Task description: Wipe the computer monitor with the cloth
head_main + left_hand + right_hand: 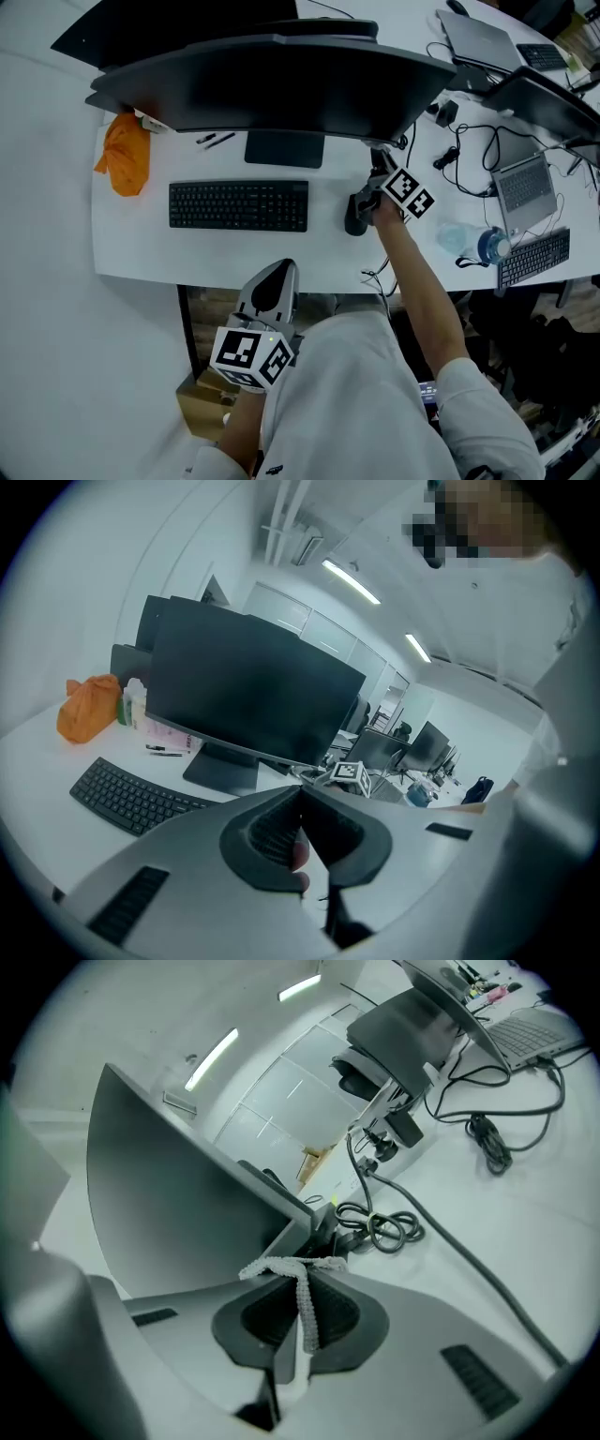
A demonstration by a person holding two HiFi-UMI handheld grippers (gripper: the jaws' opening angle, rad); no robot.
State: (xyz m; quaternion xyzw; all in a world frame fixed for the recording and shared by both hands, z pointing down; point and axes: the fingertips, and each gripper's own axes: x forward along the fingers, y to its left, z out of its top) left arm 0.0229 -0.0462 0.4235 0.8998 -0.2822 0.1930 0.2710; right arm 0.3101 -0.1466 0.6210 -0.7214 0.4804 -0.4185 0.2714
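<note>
**Mia:** Where is the cloth?

**Tom:** The cloth (306, 1309) is in the right hand-held gripper (296, 1277). The jaws are squeezed tight on it. Only a thin, white, bumpy strip pokes out. It is right by the bottom right corner of the monitor (281, 80).

**Mia:** Is the cloth hard to hold?

**Tom:** I think not. It looks soft, light and floppy. But only a small fold is pinched, so it may slip out if it rubs hard. I think a bigger bunch in the jaws would be safer.

**Mia:** And the monitor?

**Tom:** It is big, dark and curved. It stands on the counter (141, 253) behind the keyboard (238, 205). The screen looks smooth and easy to hurt, so I guess a soft push is best. It could wobble on its stand.

**Mia:** How are the arms?

**Tom:** The right arm reaches far out over the counter to the monitor's right end, near some cables (380, 1227). The left hand-held gripper (300, 791) is low, close to the body, in front of the counter's edge. Its jaws are pressed together and point at the monitor. There is no cloth in them.
</note>
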